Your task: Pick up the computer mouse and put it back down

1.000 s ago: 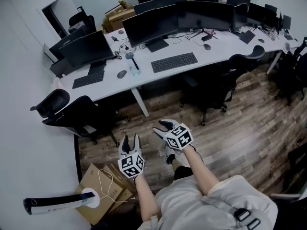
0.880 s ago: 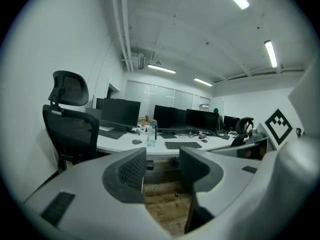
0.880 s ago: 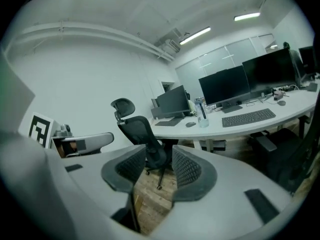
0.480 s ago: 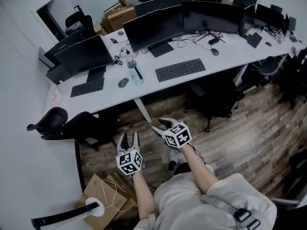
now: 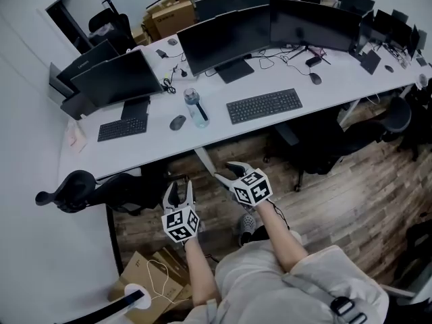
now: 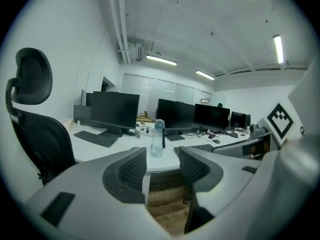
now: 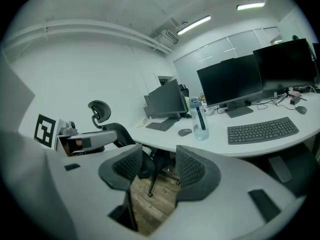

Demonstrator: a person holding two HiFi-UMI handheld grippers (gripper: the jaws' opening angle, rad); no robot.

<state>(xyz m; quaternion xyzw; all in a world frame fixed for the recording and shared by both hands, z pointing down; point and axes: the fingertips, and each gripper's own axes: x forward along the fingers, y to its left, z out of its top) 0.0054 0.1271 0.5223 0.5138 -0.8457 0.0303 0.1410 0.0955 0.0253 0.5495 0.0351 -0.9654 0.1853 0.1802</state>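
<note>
A dark grey computer mouse (image 5: 177, 122) lies on the long white desk (image 5: 155, 140), just left of a clear water bottle (image 5: 197, 108). The right gripper view shows the same mouse (image 7: 185, 132) beside the bottle (image 7: 198, 119). Both grippers hang over the wooden floor in front of the desk, well short of the mouse. My left gripper (image 5: 179, 191) is open and empty, and in its own view (image 6: 162, 166) only the bottle (image 6: 158, 139) shows beyond the jaws. The jaws of my right gripper (image 5: 228, 174) are opening, with nothing between them (image 7: 157, 169).
Monitors (image 5: 223, 36) and keyboards (image 5: 264, 105) line the desk. A second mouse (image 5: 315, 78) lies further right. A black office chair (image 5: 81, 187) stands at the left, another (image 5: 324, 147) at the right. Cardboard boxes (image 5: 145, 282) sit on the floor behind my left gripper.
The person has walked toward the desk, so the desk, mouse and bottle now sit lower and nearer in the head view. Both grippers stay held out in front, empty.
</note>
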